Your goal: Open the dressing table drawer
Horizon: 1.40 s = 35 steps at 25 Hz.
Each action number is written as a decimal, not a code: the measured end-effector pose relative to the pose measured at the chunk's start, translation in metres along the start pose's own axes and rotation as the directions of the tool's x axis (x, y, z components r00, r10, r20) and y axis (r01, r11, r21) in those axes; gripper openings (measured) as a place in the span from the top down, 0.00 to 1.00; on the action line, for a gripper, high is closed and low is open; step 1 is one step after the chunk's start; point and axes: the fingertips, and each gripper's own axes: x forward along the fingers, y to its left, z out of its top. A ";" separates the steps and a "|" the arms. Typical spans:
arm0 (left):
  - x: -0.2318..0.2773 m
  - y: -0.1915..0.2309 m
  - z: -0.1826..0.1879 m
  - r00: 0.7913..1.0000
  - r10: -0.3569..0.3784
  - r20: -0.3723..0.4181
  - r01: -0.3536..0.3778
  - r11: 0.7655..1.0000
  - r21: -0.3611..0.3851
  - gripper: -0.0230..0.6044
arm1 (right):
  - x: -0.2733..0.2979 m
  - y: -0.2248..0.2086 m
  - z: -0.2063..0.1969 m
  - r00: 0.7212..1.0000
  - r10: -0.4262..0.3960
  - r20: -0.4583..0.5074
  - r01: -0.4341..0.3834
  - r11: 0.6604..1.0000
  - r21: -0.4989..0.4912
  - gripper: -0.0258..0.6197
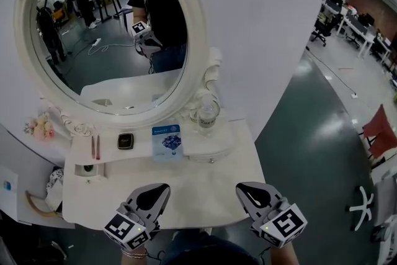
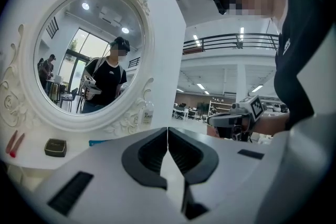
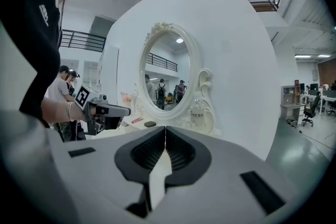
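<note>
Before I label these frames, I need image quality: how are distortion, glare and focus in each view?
Head view: fisheye bends the white wall; bright streaks glare on the glossy green floor. Left gripper view: black round vignette, left gripper slightly soft, jaws together. Right gripper view: same vignette, right gripper soft, oval white-framed mirror sharp.

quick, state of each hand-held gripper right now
left hand-held gripper: closed, holding nothing
right hand-held gripper: closed, holding nothing

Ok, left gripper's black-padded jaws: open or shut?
Shut. The grey left gripper in its own view has black pads meeting along a thin line, nothing between them.
</note>
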 end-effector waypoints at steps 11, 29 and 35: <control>0.021 0.004 -0.025 0.999 0.021 -0.037 -0.022 1.000 -0.021 0.93 | -0.009 -0.004 -0.017 1.000 -0.013 -0.016 0.013 1.000 0.017 0.93; 0.057 0.023 -0.046 0.990 -0.093 -0.107 0.091 0.996 -0.026 0.93 | 0.026 -0.025 -0.043 0.994 -0.067 -0.090 0.075 0.993 0.086 0.93; 0.074 0.027 -0.064 0.982 -0.124 -0.144 0.116 0.991 -0.065 0.93 | 0.035 -0.025 -0.053 0.991 -0.054 -0.121 0.066 0.993 0.093 0.93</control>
